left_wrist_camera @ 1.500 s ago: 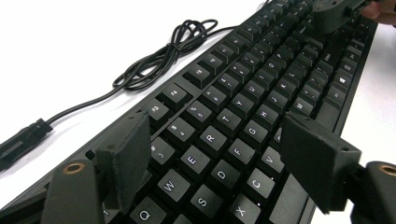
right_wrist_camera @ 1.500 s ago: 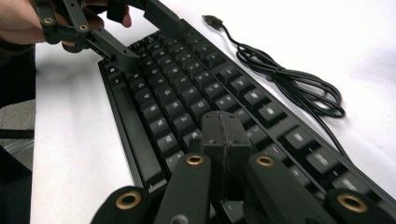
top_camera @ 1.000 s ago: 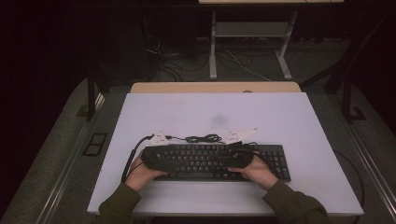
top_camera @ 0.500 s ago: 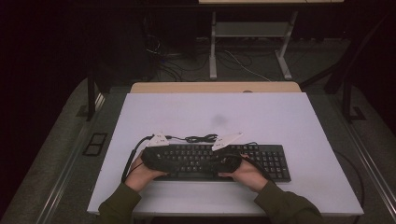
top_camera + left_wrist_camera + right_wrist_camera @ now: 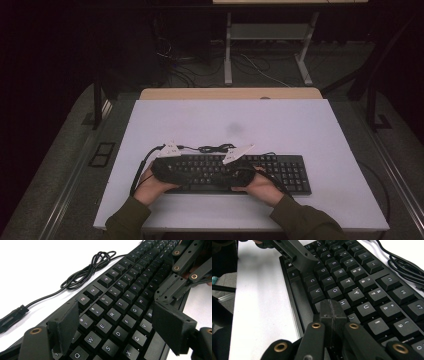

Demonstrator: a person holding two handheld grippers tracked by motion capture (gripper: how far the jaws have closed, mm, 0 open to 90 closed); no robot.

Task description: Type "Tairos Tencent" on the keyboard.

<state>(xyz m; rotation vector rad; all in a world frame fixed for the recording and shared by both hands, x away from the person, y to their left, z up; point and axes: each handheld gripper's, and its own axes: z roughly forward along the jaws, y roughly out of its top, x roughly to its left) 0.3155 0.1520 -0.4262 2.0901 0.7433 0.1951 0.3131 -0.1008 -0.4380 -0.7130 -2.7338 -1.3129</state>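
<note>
white table (image 5: 300, 125) | L gripper (image 5: 117, 322) jaws apart over keyboard (image 5: 295, 172) | R gripper (image 5: 332, 312) jaws together, tips on keys

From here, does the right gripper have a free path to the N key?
Probably yes. The right gripper is shut, its tips over the keyboard near H and J, nothing between. The left gripper sits farther off.
</note>
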